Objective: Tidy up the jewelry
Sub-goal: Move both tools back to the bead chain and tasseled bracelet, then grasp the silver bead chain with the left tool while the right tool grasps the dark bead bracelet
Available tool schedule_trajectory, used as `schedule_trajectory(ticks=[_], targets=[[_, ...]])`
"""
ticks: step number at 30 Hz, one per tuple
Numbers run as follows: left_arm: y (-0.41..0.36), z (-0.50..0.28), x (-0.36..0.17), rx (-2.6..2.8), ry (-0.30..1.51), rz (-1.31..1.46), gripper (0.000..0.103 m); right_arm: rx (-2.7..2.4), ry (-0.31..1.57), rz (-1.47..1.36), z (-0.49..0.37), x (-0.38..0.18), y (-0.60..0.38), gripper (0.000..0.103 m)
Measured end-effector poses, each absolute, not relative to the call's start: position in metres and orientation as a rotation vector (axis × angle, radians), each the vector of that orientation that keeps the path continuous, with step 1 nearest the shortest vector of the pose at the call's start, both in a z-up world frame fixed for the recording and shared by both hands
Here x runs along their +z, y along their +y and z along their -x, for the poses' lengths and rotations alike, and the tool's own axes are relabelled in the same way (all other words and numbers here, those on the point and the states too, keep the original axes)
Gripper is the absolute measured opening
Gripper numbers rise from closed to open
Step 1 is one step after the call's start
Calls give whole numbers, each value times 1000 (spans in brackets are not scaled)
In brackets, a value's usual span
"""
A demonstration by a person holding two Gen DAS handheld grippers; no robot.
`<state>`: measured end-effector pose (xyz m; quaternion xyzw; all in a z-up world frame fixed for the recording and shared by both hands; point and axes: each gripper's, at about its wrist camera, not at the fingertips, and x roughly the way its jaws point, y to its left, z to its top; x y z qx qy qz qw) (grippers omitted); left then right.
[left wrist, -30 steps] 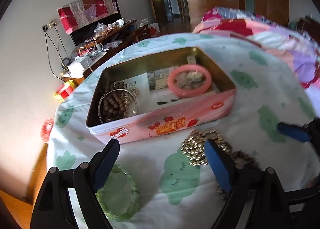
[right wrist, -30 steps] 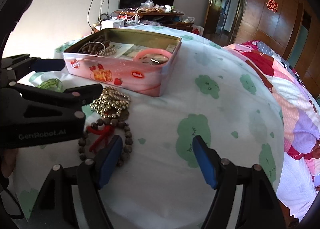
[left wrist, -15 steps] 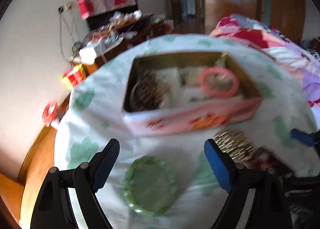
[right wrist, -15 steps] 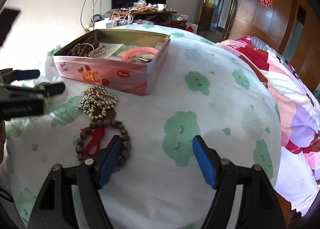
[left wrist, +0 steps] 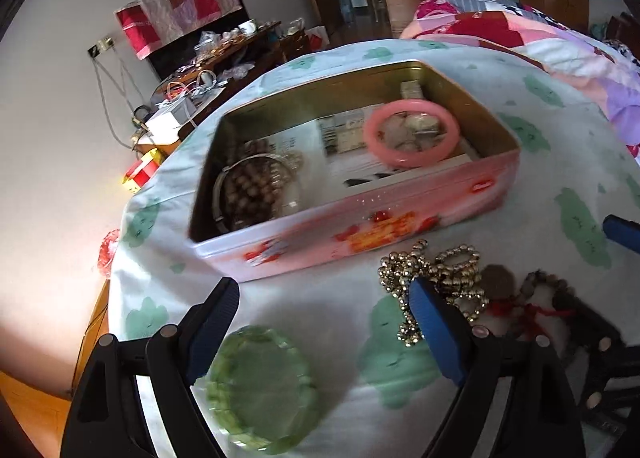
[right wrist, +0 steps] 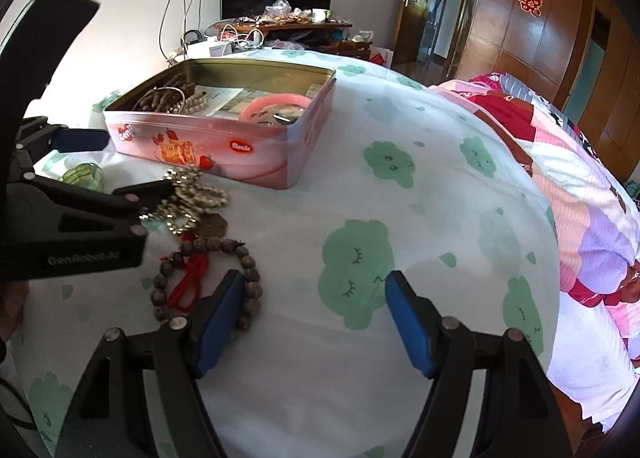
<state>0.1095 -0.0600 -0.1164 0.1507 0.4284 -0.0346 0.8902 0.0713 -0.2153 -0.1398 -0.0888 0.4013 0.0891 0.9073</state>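
On bed sheet, before open pink tin: gold bead chain, wooden bead bracelet, green bangle. Tin holds pink bangle, brown beads. Left gripper spread, empty, over green bangle. Right gripper spread, empty, beside wooden bracelet.
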Motion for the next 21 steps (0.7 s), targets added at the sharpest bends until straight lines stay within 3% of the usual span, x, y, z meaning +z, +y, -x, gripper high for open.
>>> schedule_trajectory(ticks=[13, 21], targets=[[-19, -105, -123, -34, 907, -237, 87, 186, 817, 196, -69, -139, -214, 74], [-18, -93, -94, -78, 842, -154, 87, 236, 823, 169, -69, -140, -213, 56]])
